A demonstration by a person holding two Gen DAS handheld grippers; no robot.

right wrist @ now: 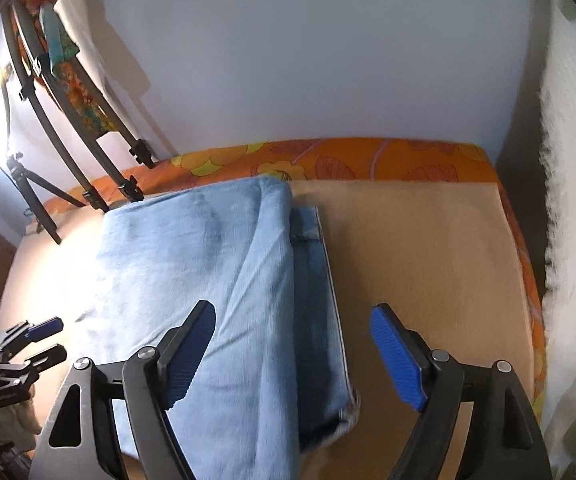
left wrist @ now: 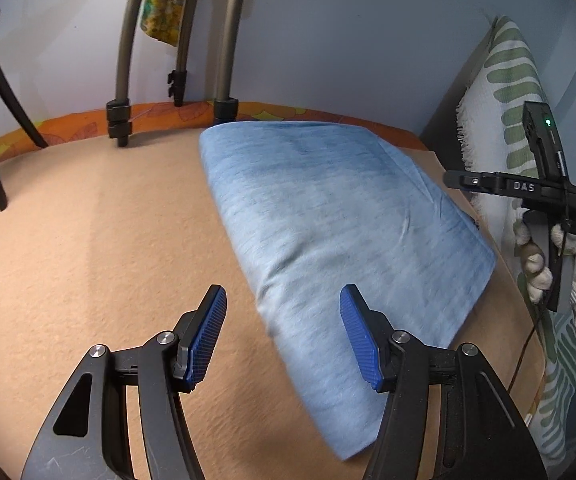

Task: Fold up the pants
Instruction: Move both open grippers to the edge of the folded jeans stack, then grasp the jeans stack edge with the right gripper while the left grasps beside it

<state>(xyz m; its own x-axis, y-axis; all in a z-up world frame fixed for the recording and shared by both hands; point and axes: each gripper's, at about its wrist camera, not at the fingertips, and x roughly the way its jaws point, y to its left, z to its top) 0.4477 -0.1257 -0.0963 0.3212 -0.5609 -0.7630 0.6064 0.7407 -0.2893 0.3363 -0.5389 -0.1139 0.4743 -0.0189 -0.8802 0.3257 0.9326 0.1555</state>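
We are holding the left gripper (left wrist: 283, 334) above the tan board (left wrist: 88, 240), its blue-padded fingers (left wrist: 207, 336) spread wide and gripping nothing. Between and beyond them the pants (left wrist: 340, 216), a light blue denim pair, are lying folded into a thick oblong bundle that is running diagonally from the near edge of the left wrist view toward the far wall. The bundle is resting on the board, with its far end reaching close to the orange floral cover (left wrist: 280, 114) that is showing along the board's far edge.

We are keeping the right gripper (right wrist: 293, 354) released as well, its pads (right wrist: 398, 356) standing far apart over the near end of the pants (right wrist: 192, 264). From this side we are seeing the layers: a paler upper fold is lying over a darker lower layer whose pale-stitched edge (right wrist: 330, 276) is peeking out on the right (the frayed corner near the bottom looks like a hem, though blur is making that hard to confirm).

In the left wrist view the right gripper (left wrist: 454, 180) is hovering past the right edge of the pants, held by a gloved hand (left wrist: 552, 268), just in front of a white cushion with green leaf shapes (left wrist: 508, 92). Black tripod legs (left wrist: 122, 120) are standing at the board's far left.
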